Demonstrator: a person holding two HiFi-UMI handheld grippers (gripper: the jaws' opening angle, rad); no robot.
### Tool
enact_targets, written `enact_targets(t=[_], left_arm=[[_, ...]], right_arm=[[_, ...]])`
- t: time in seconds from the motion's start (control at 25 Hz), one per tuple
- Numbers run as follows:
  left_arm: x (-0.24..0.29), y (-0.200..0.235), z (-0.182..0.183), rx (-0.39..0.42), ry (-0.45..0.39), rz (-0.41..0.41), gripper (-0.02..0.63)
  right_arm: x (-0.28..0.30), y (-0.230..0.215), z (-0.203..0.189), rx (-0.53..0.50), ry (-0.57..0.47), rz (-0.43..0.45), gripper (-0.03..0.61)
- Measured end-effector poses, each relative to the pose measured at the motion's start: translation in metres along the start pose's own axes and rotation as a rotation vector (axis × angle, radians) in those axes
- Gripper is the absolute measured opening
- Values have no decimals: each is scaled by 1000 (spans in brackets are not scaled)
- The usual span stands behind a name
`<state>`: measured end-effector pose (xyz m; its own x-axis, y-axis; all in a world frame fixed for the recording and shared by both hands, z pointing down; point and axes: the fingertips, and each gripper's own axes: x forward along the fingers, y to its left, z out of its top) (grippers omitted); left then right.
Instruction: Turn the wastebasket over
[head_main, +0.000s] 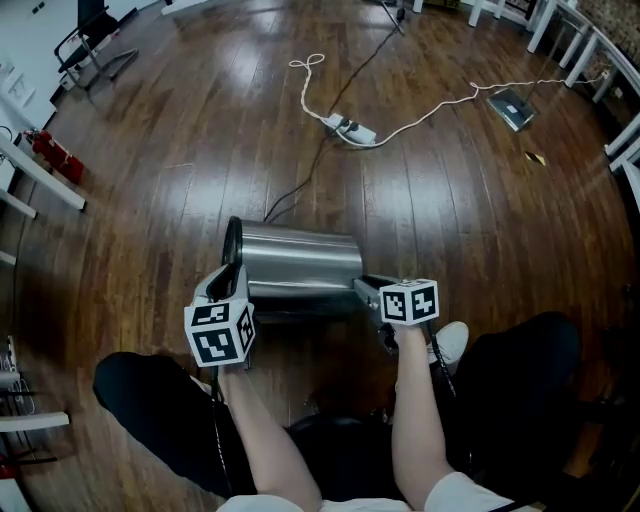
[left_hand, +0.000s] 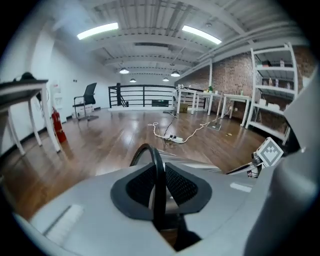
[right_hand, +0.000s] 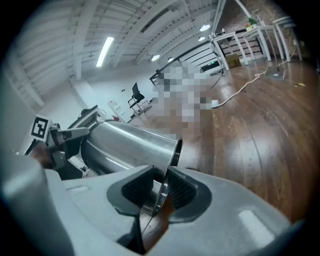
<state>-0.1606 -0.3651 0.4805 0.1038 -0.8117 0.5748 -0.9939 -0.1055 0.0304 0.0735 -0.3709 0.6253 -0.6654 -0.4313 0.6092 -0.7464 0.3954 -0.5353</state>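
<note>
The wastebasket (head_main: 300, 262), a brushed steel cylinder with a black rim, lies on its side just above the wooden floor in front of the person's knees. My left gripper (head_main: 232, 282) is shut on the black rim (left_hand: 156, 165) at the basket's left end; the rim runs between the pads (left_hand: 182, 187). My right gripper (head_main: 368, 291) is shut on the thin metal edge (right_hand: 161, 192) at the basket's right end. In the right gripper view the steel body (right_hand: 127, 142) stretches away towards the left gripper (right_hand: 52, 134).
A white power strip (head_main: 352, 130) with a white cable and a black cable lies on the floor beyond the basket. A flat grey device (head_main: 512, 107) lies at far right. White table legs (head_main: 40, 175), a red extinguisher (head_main: 55, 155) and a chair (head_main: 92, 35) stand at left.
</note>
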Motion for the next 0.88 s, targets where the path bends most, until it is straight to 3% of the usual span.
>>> enact_targets(t=[0.2, 0.28, 0.36, 0.44, 0.52, 0.64, 0.8, 0.88], left_arm=[[0, -34, 20, 282, -15, -5, 77], [9, -64, 21, 400, -24, -53, 77], [19, -100, 18, 522, -29, -113, 78], [26, -136, 12, 661, -9, -175, 78], [31, -167, 0, 790, 25, -224, 80], [44, -199, -39, 858, 92, -285, 81], [62, -201, -62, 982, -14, -187, 85], [60, -201, -59, 974, -21, -200, 86]], right_arm=[[39, -1, -37, 20, 62, -13, 69], [50, -5, -56, 22, 97, -44, 13], [53, -14, -74, 73, 117, -93, 12], [46, -23, -79, 171, 97, -121, 104], [35, -31, -74, 231, 66, -137, 112], [16, -50, -61, 241, 14, -191, 112], [4, -59, -59, 261, -28, -214, 111], [4, -52, -59, 257, -39, -199, 111]])
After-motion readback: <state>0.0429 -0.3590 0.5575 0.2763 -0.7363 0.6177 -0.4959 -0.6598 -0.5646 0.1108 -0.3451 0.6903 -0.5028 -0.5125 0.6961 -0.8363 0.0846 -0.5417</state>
